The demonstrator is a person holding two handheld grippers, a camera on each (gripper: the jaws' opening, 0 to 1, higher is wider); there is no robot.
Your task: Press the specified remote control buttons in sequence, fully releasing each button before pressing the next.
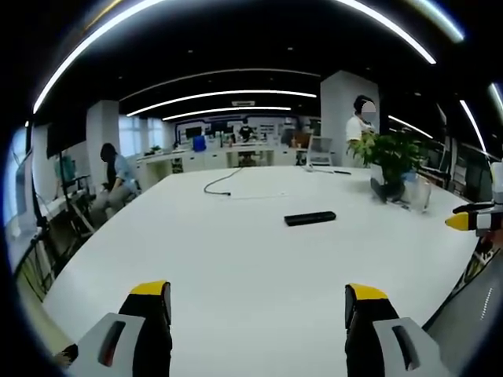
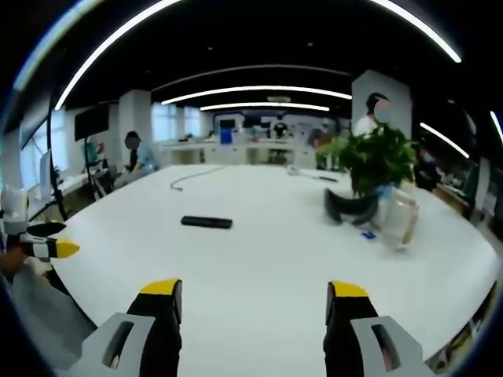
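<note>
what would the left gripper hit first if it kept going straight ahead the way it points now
Probably bare white table: the left gripper, jaws apart, aims over an open stretch. The flat black rectangular remote control lies farther on and slightly right of that line, though depth is hard to judge here.

Open-plan office around a large white worktop [image 1: 236, 259], lit by long curved ceiling strips.

The ceiling is dark, crossed by bright light strips [image 1: 228, 94]. White square pillars [image 1: 338, 106] stand at the far side, with a row of white desks [image 1: 228, 157] and bright windows [image 1: 134, 129] behind. A black cable [image 1: 222, 183] trails across the worktop's far end. A leafy potted plant [image 2: 377, 161] stands beside a clear glass container [image 2: 399, 220]. One person sits at the left [image 1: 116, 179]; another stands by the pillar [image 1: 360, 126]. A dark screen [image 2: 93, 122] hangs near the windows.
</note>
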